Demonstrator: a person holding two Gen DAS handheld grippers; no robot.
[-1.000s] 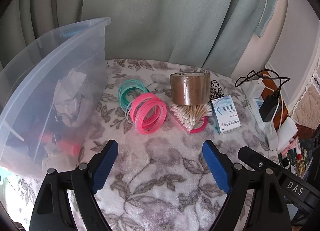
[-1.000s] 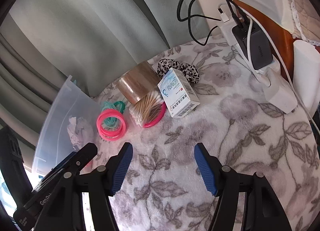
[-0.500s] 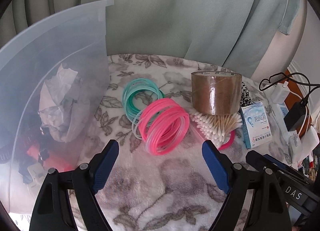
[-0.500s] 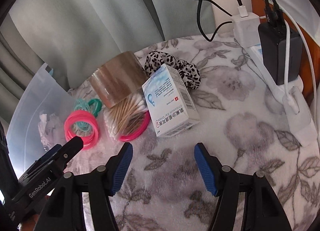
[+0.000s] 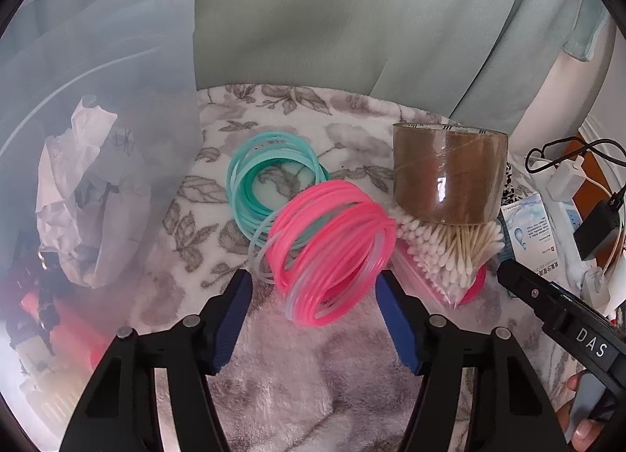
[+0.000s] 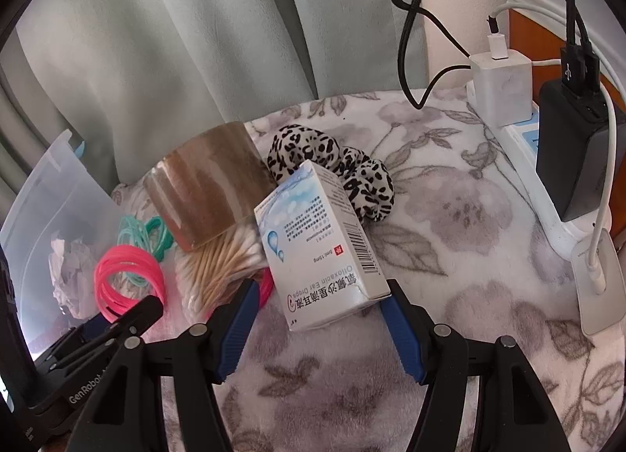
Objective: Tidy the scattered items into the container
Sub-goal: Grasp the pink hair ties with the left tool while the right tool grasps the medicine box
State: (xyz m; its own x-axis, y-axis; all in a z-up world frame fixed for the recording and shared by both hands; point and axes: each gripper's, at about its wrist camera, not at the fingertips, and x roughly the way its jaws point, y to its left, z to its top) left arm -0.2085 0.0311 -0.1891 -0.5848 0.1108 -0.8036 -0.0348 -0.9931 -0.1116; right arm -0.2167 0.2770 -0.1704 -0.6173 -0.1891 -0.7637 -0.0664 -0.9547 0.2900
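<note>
Left tool (image 5: 311, 291) and right tool (image 6: 321, 295) both gape wide.

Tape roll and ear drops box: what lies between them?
Nothing separates them at the top; lower down, the cotton swabs fill the gap between the tape roll and the ear drops box, clearest in the right wrist view.

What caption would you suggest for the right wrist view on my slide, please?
Open right gripper straddles the near end of an ear drops box lying on the floral blanket.
</note>
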